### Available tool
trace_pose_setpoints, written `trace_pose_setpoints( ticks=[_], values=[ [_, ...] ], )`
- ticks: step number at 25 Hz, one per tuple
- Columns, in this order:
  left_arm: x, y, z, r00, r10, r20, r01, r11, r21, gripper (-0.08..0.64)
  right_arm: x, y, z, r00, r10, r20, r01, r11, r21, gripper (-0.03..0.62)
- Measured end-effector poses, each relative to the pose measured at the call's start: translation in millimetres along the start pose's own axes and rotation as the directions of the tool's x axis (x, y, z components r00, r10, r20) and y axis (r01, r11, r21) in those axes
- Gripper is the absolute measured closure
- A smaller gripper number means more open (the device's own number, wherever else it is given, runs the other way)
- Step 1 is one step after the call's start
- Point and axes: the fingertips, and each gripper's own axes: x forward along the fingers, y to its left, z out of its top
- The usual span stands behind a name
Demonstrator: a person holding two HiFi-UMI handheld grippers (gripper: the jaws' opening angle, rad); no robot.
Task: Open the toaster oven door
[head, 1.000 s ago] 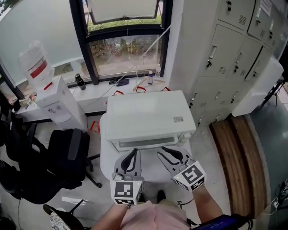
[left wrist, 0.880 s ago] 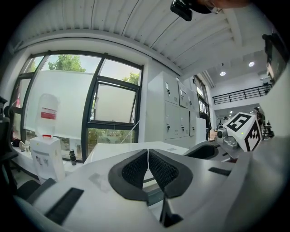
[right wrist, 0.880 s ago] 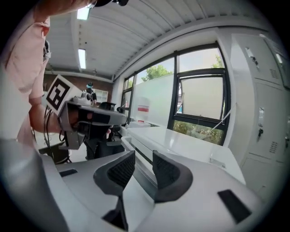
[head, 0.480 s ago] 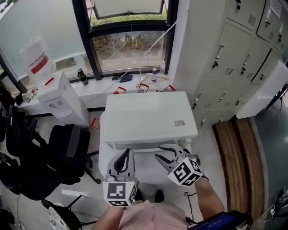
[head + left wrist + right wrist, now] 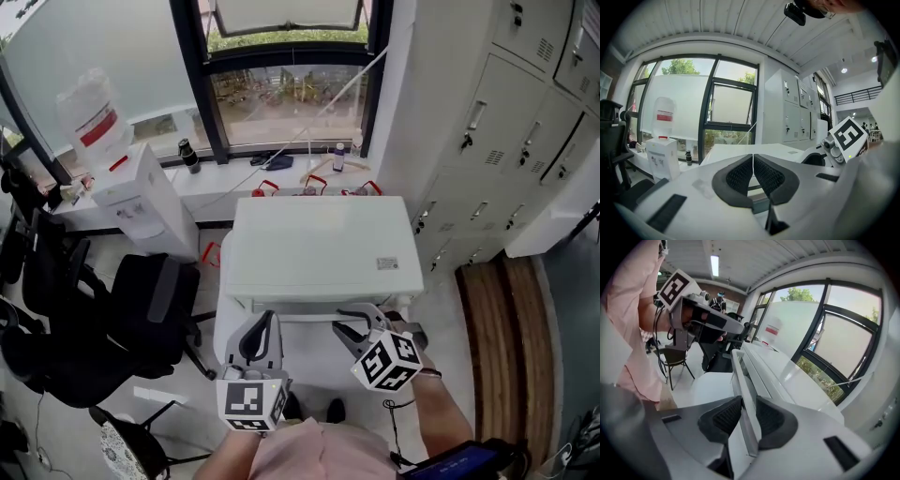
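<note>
The toaster oven (image 5: 323,251) sits on a round white bench (image 5: 223,314), filling most of its top, with its front facing you and its back toward the window (image 5: 291,94). Its door handle (image 5: 745,423) runs as a pale bar along the upper edge of the front. Your right tool (image 5: 361,323) is closed to a narrow gap on that bar, which passes between the two dark pads with both against it. Your left tool (image 5: 258,337) is held over the bench just short of the oven's front, to the left of the right one; its pads meet tip to tip with nothing between them. A strip of bare bench lies between you and the oven front, under both tools. Behind the oven a white sill (image 5: 225,178) carries a dark bottle (image 5: 188,155) and other small items too small to identify. A water dispenser (image 5: 141,202) stands to the oven's left, with a black office chair (image 5: 141,319) close beside the bench. Grey lockers (image 5: 506,122) line the right wall, with a wooden floor strip (image 5: 497,319) at their foot.
</note>
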Motion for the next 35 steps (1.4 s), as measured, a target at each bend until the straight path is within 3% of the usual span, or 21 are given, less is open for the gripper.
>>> trace_pose_setpoints(
  ticks=[8, 35],
  values=[
    [-6, 3, 2, 1.0, 0.017, 0.006, -0.017, 1.0, 0.003, 0.545, 2, 3, -1, 0.999, 0.007, -0.043, -0.008, 1.0, -0.014, 0.5],
    [-17, -15, -9, 1.0, 0.006, -0.01, -0.006, 1.0, 0.008, 0.545, -12, 53, -10, 0.996, 0.074, -0.052, -0.076, 0.996, -0.037, 0.515]
  ],
)
